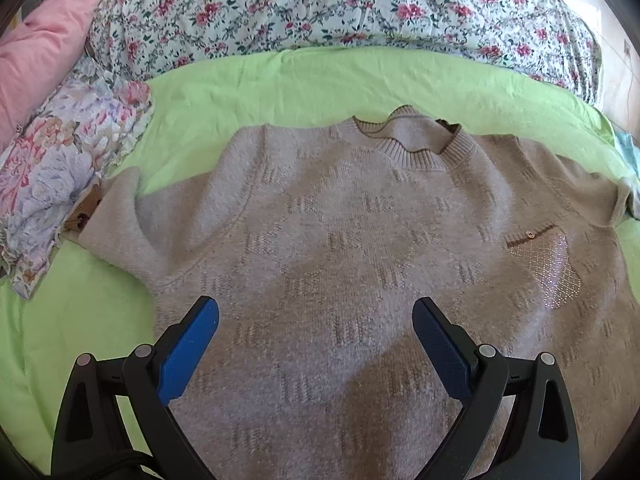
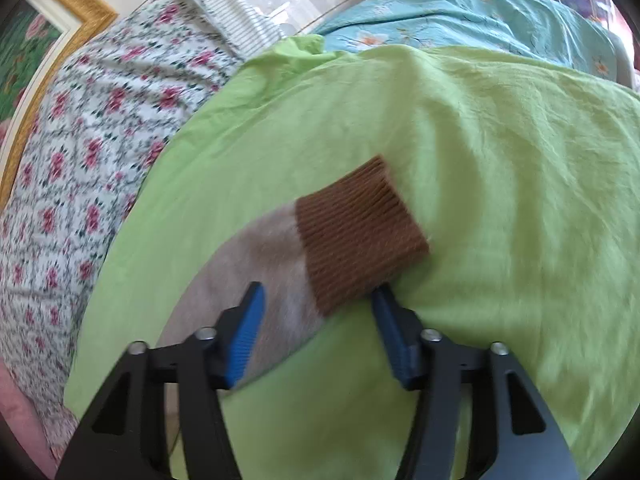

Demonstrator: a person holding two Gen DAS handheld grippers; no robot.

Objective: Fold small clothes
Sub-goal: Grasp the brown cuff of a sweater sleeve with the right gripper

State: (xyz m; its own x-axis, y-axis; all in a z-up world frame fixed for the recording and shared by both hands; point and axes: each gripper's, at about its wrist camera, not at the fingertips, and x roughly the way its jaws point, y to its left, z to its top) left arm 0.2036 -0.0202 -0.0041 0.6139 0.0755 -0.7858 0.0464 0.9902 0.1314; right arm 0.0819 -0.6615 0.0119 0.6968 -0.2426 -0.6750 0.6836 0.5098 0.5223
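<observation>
sweater: a pale beige knit sweater [image 1: 320, 248] lies spread flat, front up, on the green sheet [image 1: 280, 80] of a bed, its ribbed neckline [image 1: 412, 142] at the far side in the left wrist view.
pocket: a small sparkly patch pocket [image 1: 548, 268] with a brown top edge and a button sits on the chest toward the right of that view.
sleeves: one sleeve runs out to the left toward a folded floral cloth [image 1: 68, 168]; the other reaches the right edge of the frame.
cuff: in the right wrist view a sleeve ends in a brown ribbed cuff [image 2: 360, 236] lying flat on the sheet, angled up and to the right.
left gripper: the left gripper [image 1: 316, 320] hangs over the lower body of the sweater, its blue-padded fingers [image 1: 188, 344] wide apart with only knit below them, nothing pinched.
right gripper: the right gripper [image 2: 318, 300] sits low at the sleeve just behind the cuff; its fingers [image 2: 248, 332] stand partly apart on either side of the sleeve, and the pads do not press on the fabric. the view is a little blurred.
surroundings: a floral quilt [image 1: 320, 4] is bunched along the far side of the bed, a pink pillow [image 1: 48, 40] at the left, a turquoise flowered cloth [image 2: 460, 12] beyond the sheet in the right wrist view, with a gold picture frame [image 2: 76, 12] at the upper left.
</observation>
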